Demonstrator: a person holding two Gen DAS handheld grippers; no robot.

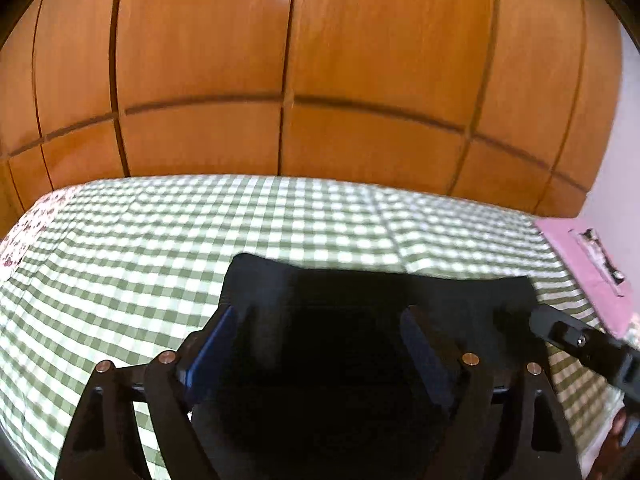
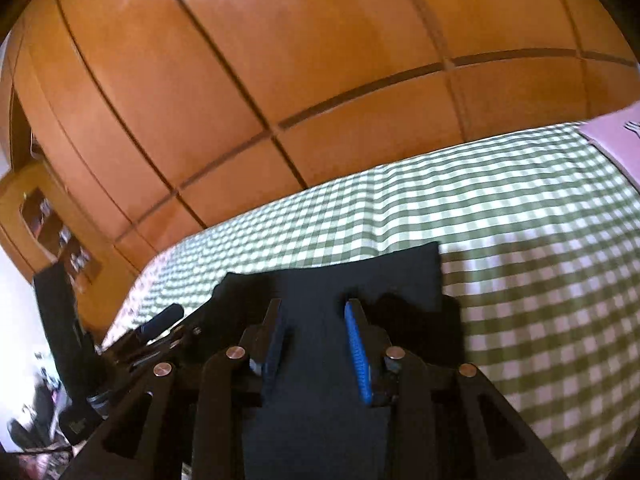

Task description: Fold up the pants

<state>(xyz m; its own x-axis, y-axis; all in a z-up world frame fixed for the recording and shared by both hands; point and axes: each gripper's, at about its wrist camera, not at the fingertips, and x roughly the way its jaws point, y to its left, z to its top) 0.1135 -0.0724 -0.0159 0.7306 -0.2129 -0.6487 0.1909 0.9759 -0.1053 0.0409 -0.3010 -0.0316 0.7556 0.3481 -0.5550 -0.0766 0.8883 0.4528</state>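
Black pants [image 2: 328, 276] lie on the gingham bed [image 1: 120, 248]: soft, limp, light. Both hand-held grippers, left [image 1: 320, 332] and right [image 2: 314, 320], released. Best hold: far corners, 12 o'clock.

Left wrist view: sits behind the left tool [image 1: 320, 336], low and close over the dark pants [image 1: 360, 292] on the bed [image 1: 120, 240], facing level toward the wooden wardrobe [image 1: 280, 60].
Right wrist view: sits behind the right tool [image 2: 314, 320], equally close over the pants [image 2: 360, 272], rolled so the bed [image 2: 520, 200] slopes up to the right; faces the wardrobe [image 2: 280, 40].
Shared ground: pants, checked bedcover, wardrobe doors, pink item [image 1: 580, 264] [image 2: 612, 136] at the bed's right end.
Cross-sight: right tool [image 1: 580, 340] enters the left view's right edge; left tool [image 2: 160, 326] shows at the right view's left.
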